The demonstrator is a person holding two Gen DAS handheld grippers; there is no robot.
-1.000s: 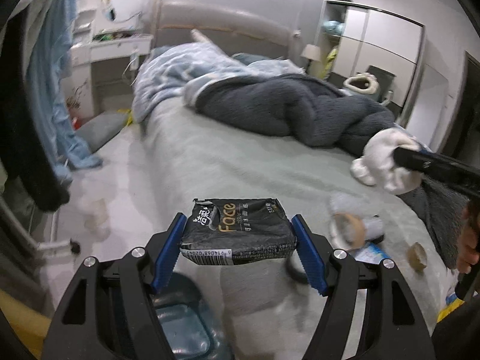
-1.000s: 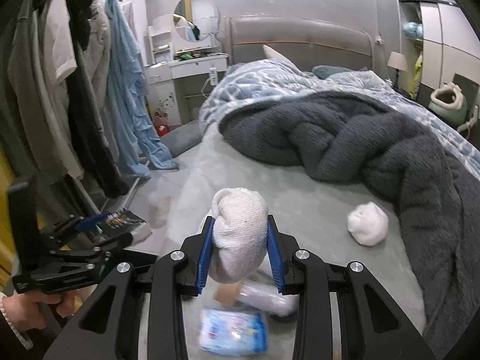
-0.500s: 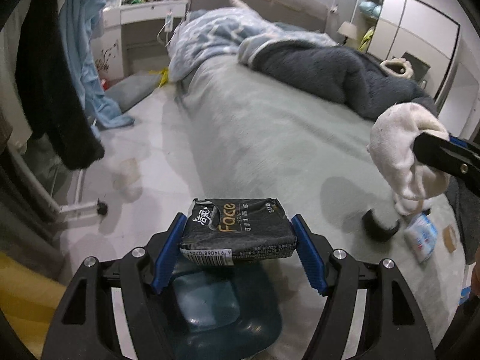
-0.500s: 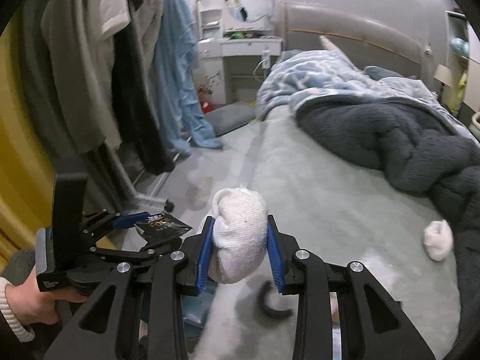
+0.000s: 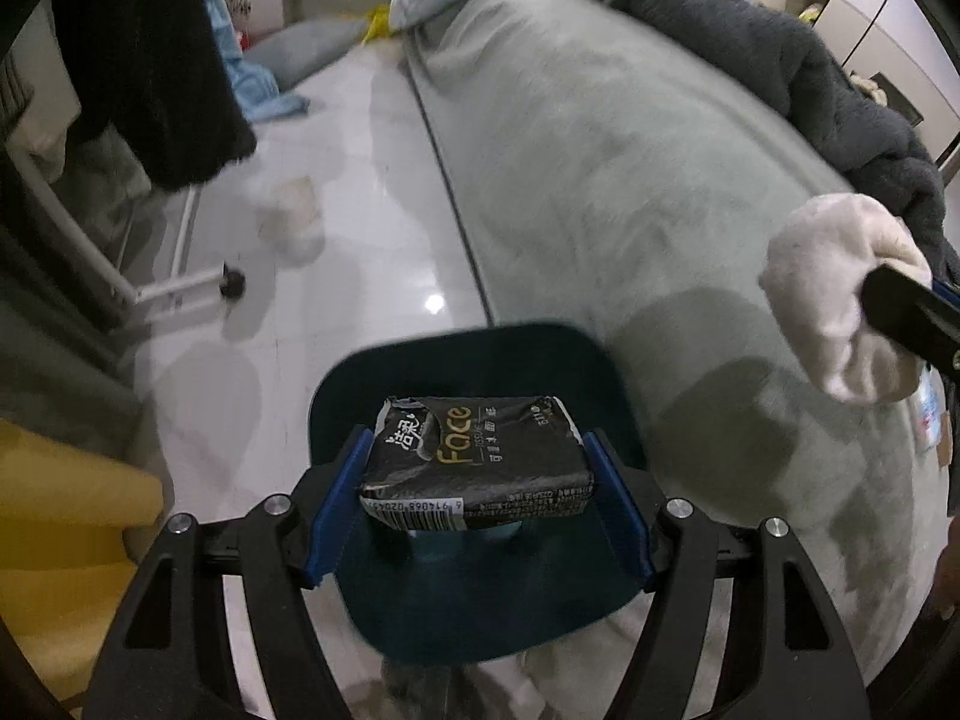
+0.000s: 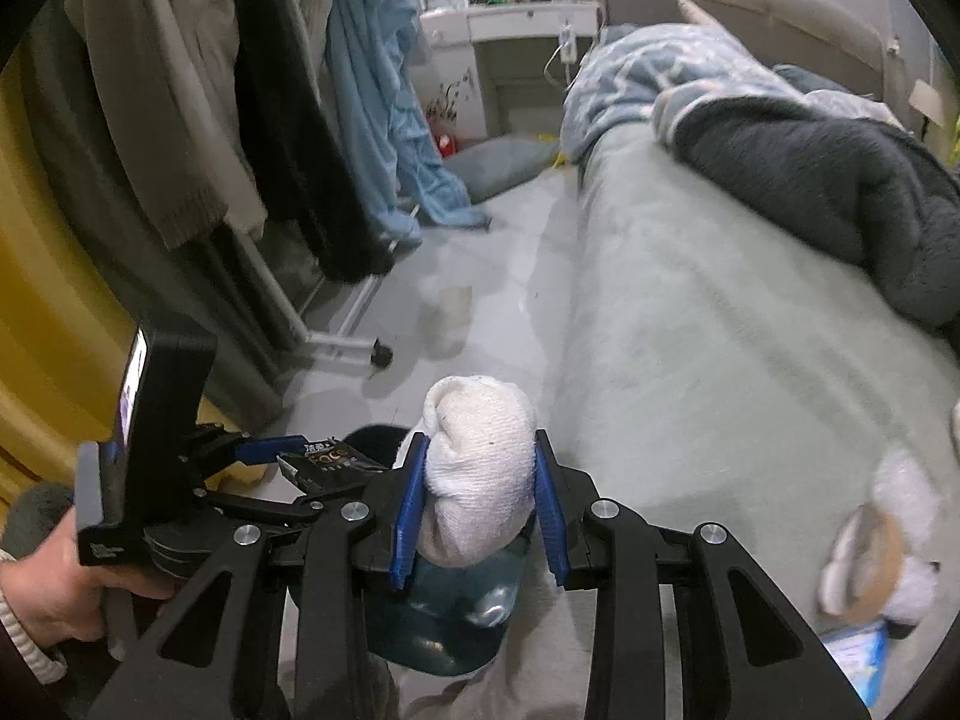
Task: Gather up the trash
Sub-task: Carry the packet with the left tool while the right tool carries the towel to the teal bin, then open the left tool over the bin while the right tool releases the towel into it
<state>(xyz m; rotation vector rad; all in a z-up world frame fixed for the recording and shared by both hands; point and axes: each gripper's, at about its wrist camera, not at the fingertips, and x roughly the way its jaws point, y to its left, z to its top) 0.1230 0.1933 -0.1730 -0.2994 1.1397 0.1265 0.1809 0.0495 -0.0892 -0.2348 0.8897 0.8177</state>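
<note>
Black tissue pack (image 5: 477,468) pinched in our left gripper (image 5: 477,504) and white wad (image 6: 477,468) clamped in our right gripper (image 6: 480,498) both hang over the near blue bin (image 5: 480,372), so we should centre each before spreading the jaws.

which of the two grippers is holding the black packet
The left gripper: its blue pads clamp the black tissue packet over the dark blue bin. The right gripper grips a white balled-up sock instead.

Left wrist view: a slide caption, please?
Left gripper holds a black tissue pack above a dark blue bin.
</note>
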